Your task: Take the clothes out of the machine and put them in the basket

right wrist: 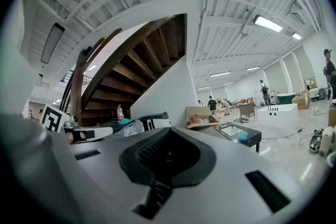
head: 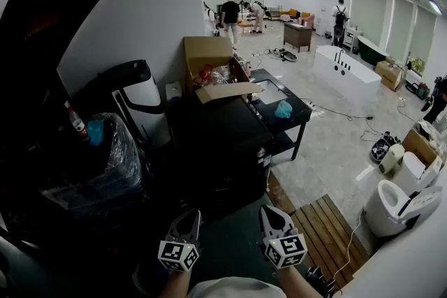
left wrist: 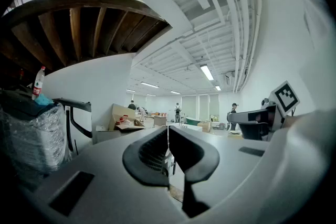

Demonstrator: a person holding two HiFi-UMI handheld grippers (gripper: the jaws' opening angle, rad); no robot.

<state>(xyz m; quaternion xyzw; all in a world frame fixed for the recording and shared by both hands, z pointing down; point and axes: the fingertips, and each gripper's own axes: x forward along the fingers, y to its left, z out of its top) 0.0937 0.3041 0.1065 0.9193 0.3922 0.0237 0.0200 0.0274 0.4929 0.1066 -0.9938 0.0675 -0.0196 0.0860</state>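
An open cardboard box (head: 209,56) stands well ahead of the fingers, its flaps out, with red and clear packets (head: 218,75) inside. Far to the left of the left fingers is a bin wrapped in clear plastic (head: 115,164); a bottle (head: 75,123) and a blue thing (head: 95,131) sit at its top. Ahead and to the right of the right fingers, a white bathtub (head: 346,77) lies on the open floor, with more cardboard boxes (head: 388,70) beyond it. The left gripper (left wrist: 168,128) and the right gripper (right wrist: 168,134) are held level and side by side, apart from each other. Each has its fingers closed together on nothing. A dark bulk (head: 216,143) rises straight ahead of both, between the fingers and the cardboard box; what it is cannot be told. Right of it a low black table (head: 297,123) carries a crumpled teal thing (head: 283,109). A white and black appliance (head: 140,98) leans at the wall ahead of the left fingers. Wooden slats (head: 328,227) and white toilets (head: 394,206) lie off to the right of the right fingers. People (head: 230,10) stand far down the room. The clothes, the machine and the basket cannot be picked out in any view.
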